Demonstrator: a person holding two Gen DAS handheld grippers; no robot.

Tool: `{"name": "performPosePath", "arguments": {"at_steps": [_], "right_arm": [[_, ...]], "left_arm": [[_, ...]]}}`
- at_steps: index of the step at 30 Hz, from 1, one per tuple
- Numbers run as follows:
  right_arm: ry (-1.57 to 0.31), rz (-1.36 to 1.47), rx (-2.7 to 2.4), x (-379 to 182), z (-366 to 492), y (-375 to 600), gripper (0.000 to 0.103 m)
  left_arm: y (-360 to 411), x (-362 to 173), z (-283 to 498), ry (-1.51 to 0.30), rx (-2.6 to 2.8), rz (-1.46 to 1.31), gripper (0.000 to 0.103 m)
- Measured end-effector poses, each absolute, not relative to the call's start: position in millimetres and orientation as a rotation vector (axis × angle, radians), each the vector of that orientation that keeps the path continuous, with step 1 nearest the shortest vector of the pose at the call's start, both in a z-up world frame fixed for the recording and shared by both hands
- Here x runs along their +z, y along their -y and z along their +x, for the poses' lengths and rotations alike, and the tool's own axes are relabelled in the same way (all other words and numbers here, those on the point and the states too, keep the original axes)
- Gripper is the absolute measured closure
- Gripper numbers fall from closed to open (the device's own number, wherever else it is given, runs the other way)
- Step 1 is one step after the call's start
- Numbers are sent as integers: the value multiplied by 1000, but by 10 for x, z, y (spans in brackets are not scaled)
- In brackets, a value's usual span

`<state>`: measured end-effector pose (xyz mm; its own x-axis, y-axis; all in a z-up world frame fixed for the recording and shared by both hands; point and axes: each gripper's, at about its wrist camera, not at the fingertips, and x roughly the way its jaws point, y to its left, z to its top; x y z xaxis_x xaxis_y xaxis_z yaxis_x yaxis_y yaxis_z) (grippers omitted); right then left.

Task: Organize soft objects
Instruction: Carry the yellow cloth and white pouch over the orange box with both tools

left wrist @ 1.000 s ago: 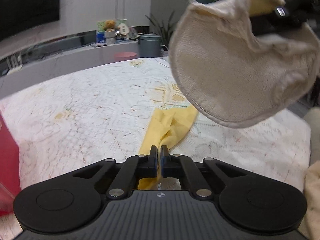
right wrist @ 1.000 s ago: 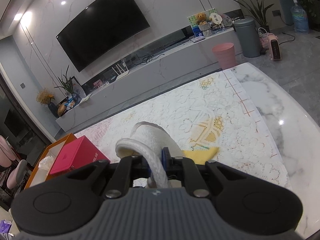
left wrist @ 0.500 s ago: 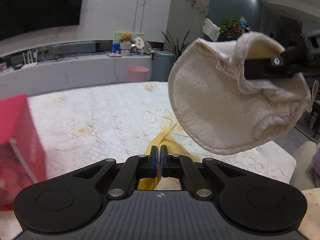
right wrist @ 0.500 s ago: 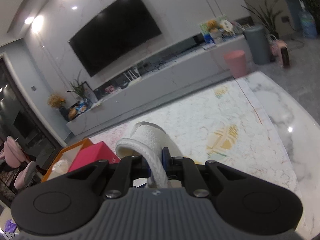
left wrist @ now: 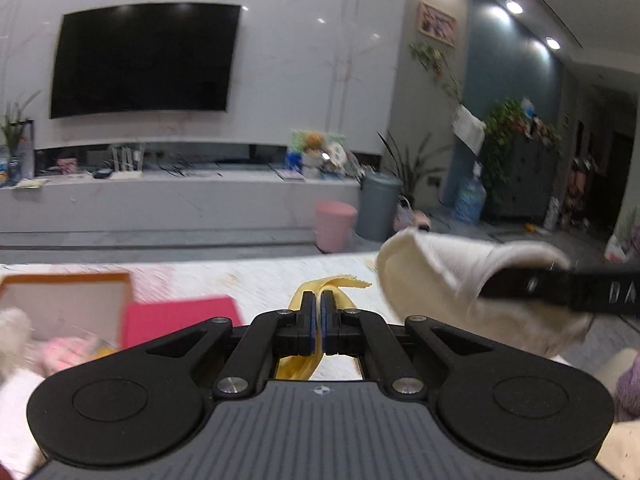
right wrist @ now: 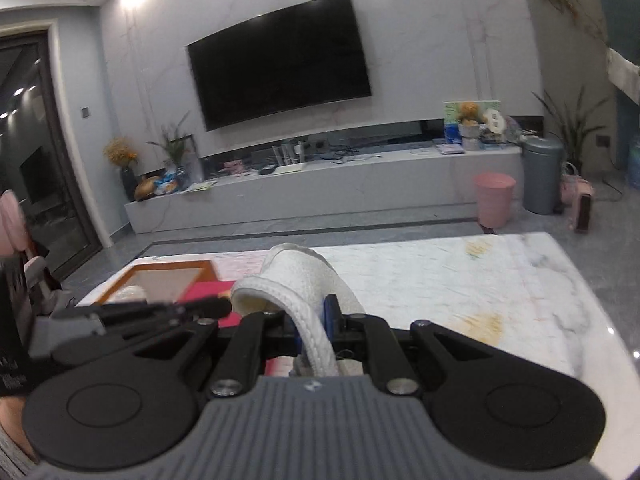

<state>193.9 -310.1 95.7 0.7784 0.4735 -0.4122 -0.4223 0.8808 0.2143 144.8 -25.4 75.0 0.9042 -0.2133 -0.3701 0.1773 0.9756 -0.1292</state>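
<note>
Left tool [left wrist: 318,312] pinches limp yellow cloth [left wrist: 320,286]; right tool [right wrist: 316,326] pinches cream mitt [right wrist: 298,276] by its cuff hem. Both light, floppy. Box [right wrist: 168,276] left of mitt.

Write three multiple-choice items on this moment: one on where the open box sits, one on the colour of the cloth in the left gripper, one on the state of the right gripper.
1. In the left wrist view, the orange-rimmed box lies
A. to the left of the left gripper
B. to its right
C. on the TV bench

2. The cloth in the left gripper is
A. pink
B. yellow
C. grey

3. The right gripper is
A. open and empty
B. shut on the cream slipper
C. shut on a bottle

Answers:
1 A, the box fills the left edge of that view, on the table.
2 B, yellow fabric runs between the closed fingers.
3 B, the slipper's rim is pinched between the fingers.
</note>
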Motion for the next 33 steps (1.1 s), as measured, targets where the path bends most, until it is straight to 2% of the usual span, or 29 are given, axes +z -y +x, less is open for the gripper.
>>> {"name": "performPosePath", "arguments": {"at_steps": [7, 17, 33], "right_arm": [[-421, 96, 596, 1250, 1794, 2358, 95], [-403, 48, 713, 1430, 1705, 1500, 95], [-596, 44, 798, 670, 1982, 372, 95]], "left_arm": [[-175, 1037, 1347, -366, -121, -90, 101], [-690, 1071, 1051, -340, 4, -38, 101], [-1435, 348, 1038, -459, 126, -33, 101]]}}
